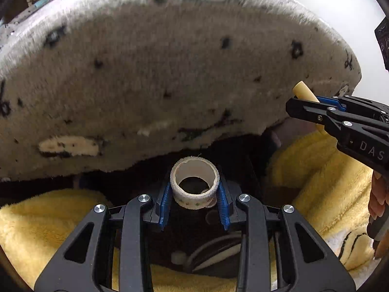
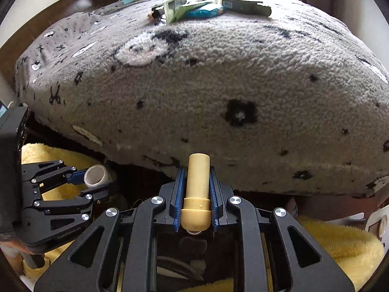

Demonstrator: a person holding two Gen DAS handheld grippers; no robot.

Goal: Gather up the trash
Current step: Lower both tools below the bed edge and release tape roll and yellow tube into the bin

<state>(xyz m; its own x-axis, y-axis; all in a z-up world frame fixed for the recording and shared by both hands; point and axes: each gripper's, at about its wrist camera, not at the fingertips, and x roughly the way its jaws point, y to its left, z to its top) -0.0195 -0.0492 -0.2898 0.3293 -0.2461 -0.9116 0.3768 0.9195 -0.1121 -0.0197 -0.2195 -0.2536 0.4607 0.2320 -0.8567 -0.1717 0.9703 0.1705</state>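
Observation:
My left gripper [image 1: 194, 189] is shut on a white tape roll [image 1: 194, 182], held low in front of the bed's edge; the roll also shows in the right wrist view [image 2: 97, 175]. My right gripper [image 2: 195, 189] is shut on a tan cylindrical tube [image 2: 197, 187] with a rounded cap, pointing at the bed. In the left wrist view the right gripper [image 1: 301, 108] is at the right with the tube's tip [image 1: 304, 92] sticking out. More trash lies on top of the bed: a green box [image 2: 177, 9], a blue wrapper [image 2: 204, 13] and a dark tube [image 2: 245, 6].
A bed with a grey fleece blanket [image 2: 206, 85] with black patterns fills the view ahead. Yellow fleece [image 1: 321, 170] lies below both grippers. A dark gap [image 1: 231, 155] runs under the bed's edge. A wooden headboard [image 2: 60, 14] is at far left.

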